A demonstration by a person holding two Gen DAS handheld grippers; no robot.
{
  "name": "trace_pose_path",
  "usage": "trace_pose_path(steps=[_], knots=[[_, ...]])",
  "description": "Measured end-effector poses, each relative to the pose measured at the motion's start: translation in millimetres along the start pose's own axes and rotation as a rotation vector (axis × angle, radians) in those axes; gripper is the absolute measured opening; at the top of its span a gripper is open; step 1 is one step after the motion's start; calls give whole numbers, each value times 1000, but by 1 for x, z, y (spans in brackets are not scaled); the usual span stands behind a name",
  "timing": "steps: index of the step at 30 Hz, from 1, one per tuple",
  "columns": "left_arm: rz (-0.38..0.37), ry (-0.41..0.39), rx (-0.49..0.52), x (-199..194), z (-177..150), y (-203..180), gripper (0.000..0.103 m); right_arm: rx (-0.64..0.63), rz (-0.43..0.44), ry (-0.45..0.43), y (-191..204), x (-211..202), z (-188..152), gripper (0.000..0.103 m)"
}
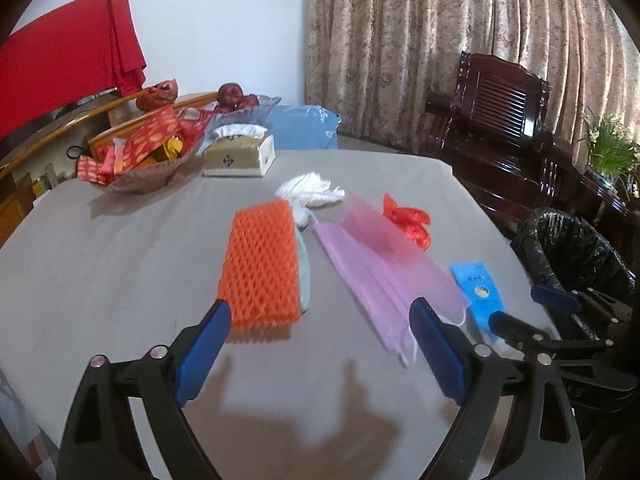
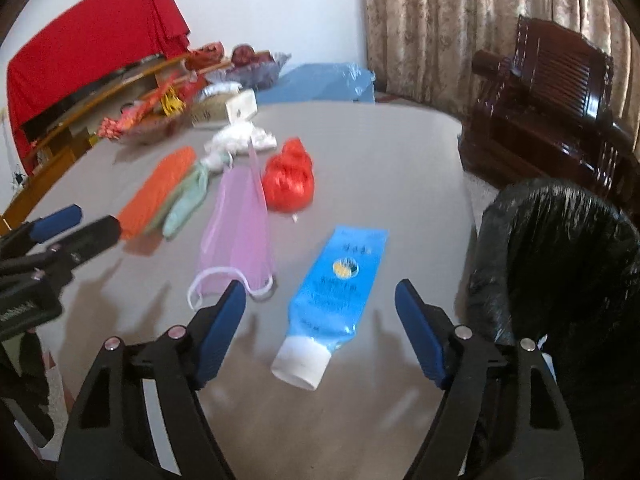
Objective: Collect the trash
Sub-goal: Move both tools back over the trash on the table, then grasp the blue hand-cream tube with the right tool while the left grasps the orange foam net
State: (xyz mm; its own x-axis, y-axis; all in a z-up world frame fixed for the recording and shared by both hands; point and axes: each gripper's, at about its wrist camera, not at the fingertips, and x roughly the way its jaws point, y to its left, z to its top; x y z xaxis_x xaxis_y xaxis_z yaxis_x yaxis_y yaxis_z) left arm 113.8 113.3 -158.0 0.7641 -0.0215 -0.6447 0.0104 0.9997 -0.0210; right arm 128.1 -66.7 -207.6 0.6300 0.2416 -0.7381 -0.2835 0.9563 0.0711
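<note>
Both grippers hover open over a worktop strewn with trash, nothing picked up yet.

The grey worktop (image 2: 380,168) has bare room at its near side; its right edge runs just beside the black-lined bin (image 2: 560,248), so a short carry should do. The orange foam net (image 1: 262,268) lies ahead of the left gripper (image 1: 320,320), whose jaws are spread wide and empty; the purple mask (image 2: 236,236) lies between the two. The right gripper (image 2: 320,304), equally wide and empty, straddles the blue tube (image 2: 340,280); closing across its flat body, clear of the white cap (image 2: 300,364), looks the surest hold. The red bag (image 2: 288,178) lies farther back.
</note>
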Motion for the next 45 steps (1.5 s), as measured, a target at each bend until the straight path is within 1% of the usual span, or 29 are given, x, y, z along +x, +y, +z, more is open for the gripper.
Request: trace_pose_path(steps=[4,9,12,15,16,17,23,26,31,34,36,39,42,45], knots=[[-7,9,-6,3,-3,2,89,-16,-22,41,2,11,-7,71],[-9,9,-8,3,-4,3,89,-2,-22,87,0,23,-12,65],[-10,13,-13,3,-5,4,89,-15,-29,83,2,25,-11,64],[-10,16,-16,4,-6,4,89,-14,-24,79,1,26,-11,55],[-10,17,-16,4,-6,3,89,-16,-19,75,1,25,-10,48],[-10,17,-16,4,-6,3,89,-18,-13,75,0,25,-11,44],[-13,24,-9,6,-8,1,89,-29,15,59,1,20,-7,43],[-11,28,-8,8,-8,0,89,-48,20,33,3,14,-1,43],[8,29,-14,17,-1,4,89,-38,18,24,-3,14,10,43],[36,30,-18,27,6,9,89,-23,16,19,-9,16,16,43],[44,37,-39,36,10,15,89,-14,16,18,-12,17,19,43],[59,57,-48,51,14,21,89,-5,17,19,-13,19,23,43],[66,85,-57,68,15,26,89,-15,21,16,-11,20,27,43],[55,108,-96,82,17,36,87,-39,28,10,-6,19,30,43]])
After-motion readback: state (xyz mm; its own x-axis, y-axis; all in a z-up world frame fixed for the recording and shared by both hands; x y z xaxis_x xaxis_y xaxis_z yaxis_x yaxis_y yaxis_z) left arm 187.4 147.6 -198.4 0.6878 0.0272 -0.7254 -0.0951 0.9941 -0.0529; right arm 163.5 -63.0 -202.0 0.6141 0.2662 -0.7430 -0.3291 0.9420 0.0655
